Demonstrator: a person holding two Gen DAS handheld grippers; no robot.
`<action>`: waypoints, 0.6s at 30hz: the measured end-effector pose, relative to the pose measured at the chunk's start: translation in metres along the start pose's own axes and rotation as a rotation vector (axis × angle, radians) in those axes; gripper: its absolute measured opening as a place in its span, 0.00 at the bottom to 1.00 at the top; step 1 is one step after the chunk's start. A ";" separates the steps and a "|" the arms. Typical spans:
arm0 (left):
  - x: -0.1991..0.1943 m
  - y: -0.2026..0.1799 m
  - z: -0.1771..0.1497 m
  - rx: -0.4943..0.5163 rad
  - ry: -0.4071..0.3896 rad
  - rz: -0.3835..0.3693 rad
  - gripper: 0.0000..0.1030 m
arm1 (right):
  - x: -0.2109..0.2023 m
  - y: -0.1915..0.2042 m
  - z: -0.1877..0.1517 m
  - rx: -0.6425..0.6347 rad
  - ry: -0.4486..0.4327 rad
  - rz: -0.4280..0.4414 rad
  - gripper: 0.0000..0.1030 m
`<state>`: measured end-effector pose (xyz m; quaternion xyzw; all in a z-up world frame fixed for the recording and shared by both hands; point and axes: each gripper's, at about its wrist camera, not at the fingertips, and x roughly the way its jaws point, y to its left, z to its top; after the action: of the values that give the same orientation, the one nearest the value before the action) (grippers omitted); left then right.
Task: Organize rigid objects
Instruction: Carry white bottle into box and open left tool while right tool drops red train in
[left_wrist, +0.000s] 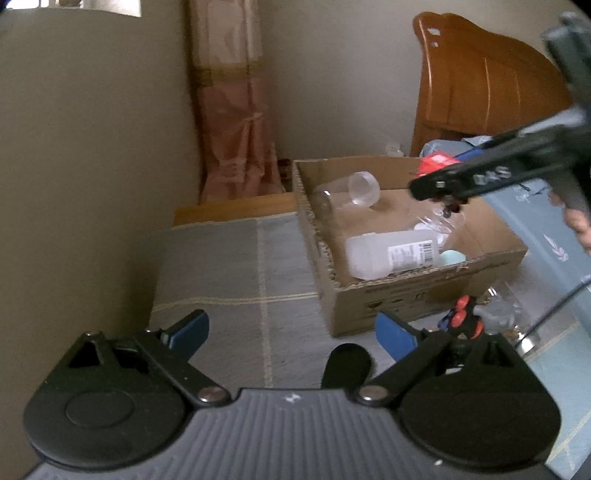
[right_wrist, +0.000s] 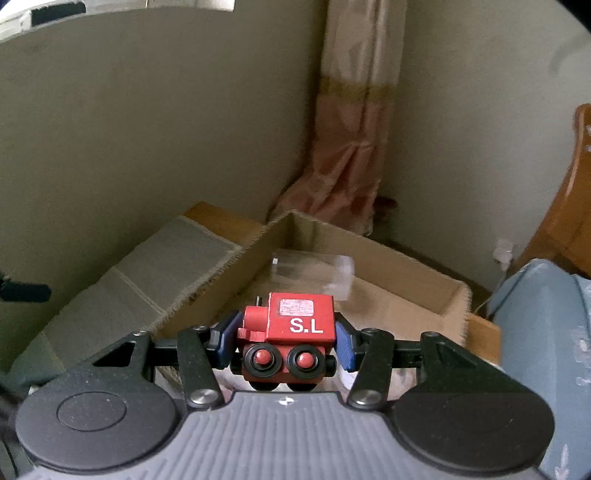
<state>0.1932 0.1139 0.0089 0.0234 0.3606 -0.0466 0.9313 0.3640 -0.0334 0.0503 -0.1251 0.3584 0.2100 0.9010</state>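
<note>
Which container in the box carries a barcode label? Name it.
The frosted plastic bottle lying on its side at the cardboard box's near wall; the clear cup behind has none.

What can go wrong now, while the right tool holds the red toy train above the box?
1. The right tool grips the red toy train only by its sides; it may slip and fall.
2. A drop could hit the clear cup or white bottle lying in the cardboard box.
3. The left tool, open nearby, might bump the box.
</note>
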 end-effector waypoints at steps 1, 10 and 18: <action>0.000 0.003 -0.001 -0.011 -0.001 0.003 0.94 | 0.006 0.002 0.003 0.003 0.009 0.006 0.55; 0.002 0.020 -0.012 -0.057 0.008 0.018 0.94 | 0.051 0.022 0.020 -0.023 0.068 0.008 0.65; 0.000 0.020 -0.020 -0.061 0.019 0.020 0.94 | 0.023 0.024 0.006 -0.031 0.023 -0.015 1.00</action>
<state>0.1818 0.1353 -0.0057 -0.0010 0.3704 -0.0262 0.9285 0.3717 -0.0031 0.0367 -0.1443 0.3642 0.2072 0.8964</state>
